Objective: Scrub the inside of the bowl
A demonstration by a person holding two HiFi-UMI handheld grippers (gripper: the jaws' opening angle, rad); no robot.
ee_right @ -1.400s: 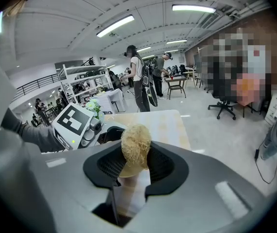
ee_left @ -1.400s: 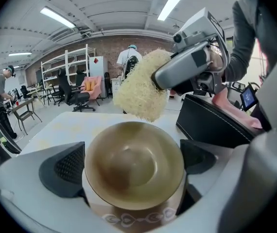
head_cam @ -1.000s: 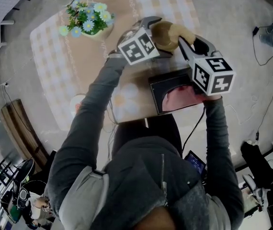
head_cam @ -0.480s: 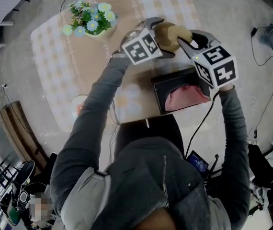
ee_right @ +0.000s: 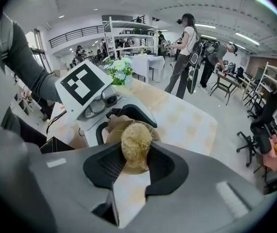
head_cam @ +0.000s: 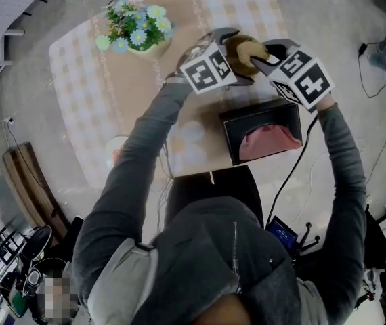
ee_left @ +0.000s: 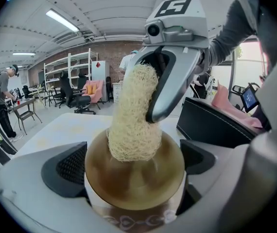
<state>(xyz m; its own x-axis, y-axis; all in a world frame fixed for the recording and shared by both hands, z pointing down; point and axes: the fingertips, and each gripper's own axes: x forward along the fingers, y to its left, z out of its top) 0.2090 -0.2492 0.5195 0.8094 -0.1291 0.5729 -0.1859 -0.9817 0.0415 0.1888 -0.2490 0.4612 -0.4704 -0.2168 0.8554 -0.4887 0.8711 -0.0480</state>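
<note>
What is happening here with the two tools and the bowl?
A person works on a brown bowl with a tool in each hand, over the table. The left tool is shut on the bowl, whose opening faces the right tool. The right tool is shut on a pale fibrous scrubber, and the scrubber's end is pressed inside the bowl. A pot of flowers and a black box with a pink cloth sit on the table, apart from both tools.
</note>
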